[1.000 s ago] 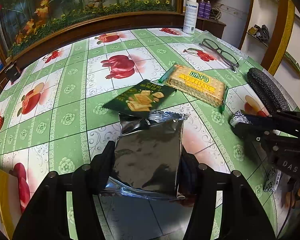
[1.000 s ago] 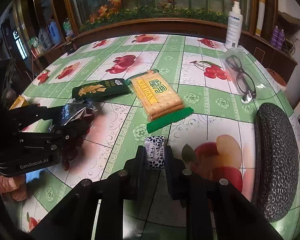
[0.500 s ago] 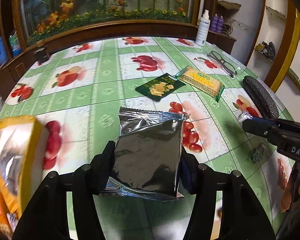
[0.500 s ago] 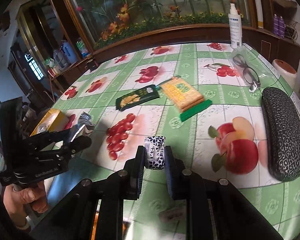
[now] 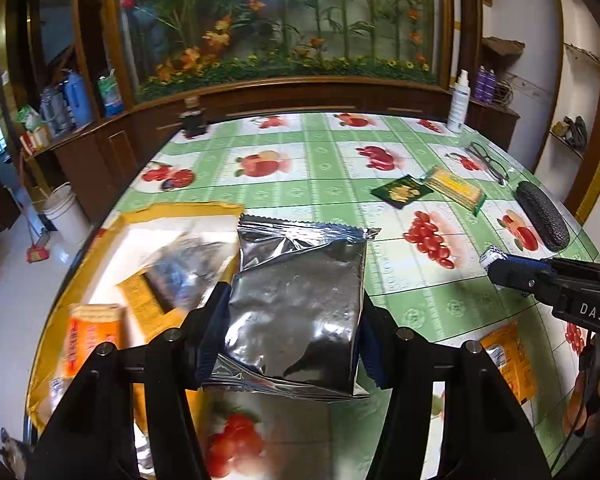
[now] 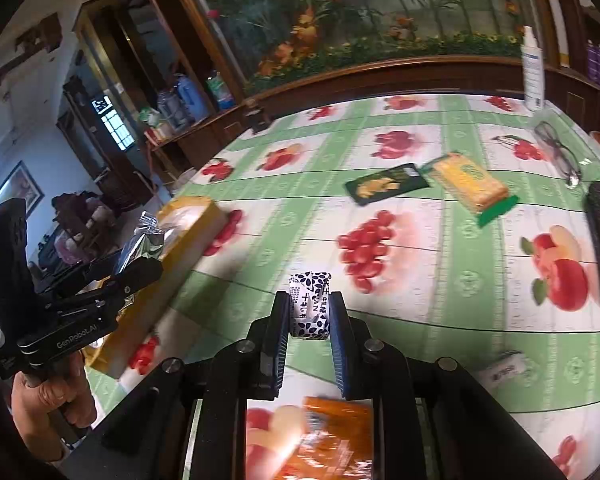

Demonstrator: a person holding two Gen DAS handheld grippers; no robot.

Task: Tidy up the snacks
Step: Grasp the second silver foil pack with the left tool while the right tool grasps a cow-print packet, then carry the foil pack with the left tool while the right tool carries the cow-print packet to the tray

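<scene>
With the silver foil snack pouch (image 5: pixel 296 304) being clamped in the left gripper (image 5: pixel 288 344) beside the yellow box (image 5: pixel 100 240), and a small patterned sweet (image 6: pixel 310 306) being pinched in the right gripper (image 6: pixel 310 320), either could be dropped outside the box if released early.

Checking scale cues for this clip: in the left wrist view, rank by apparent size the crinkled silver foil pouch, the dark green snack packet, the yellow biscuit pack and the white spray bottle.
1. Silver foil pouch, held nearest the camera, so inflated.
2. Yellow biscuit pack.
3. Dark green snack packet, close to the biscuit pack; that order is unsure.
4. White spray bottle, farthest away.
</scene>
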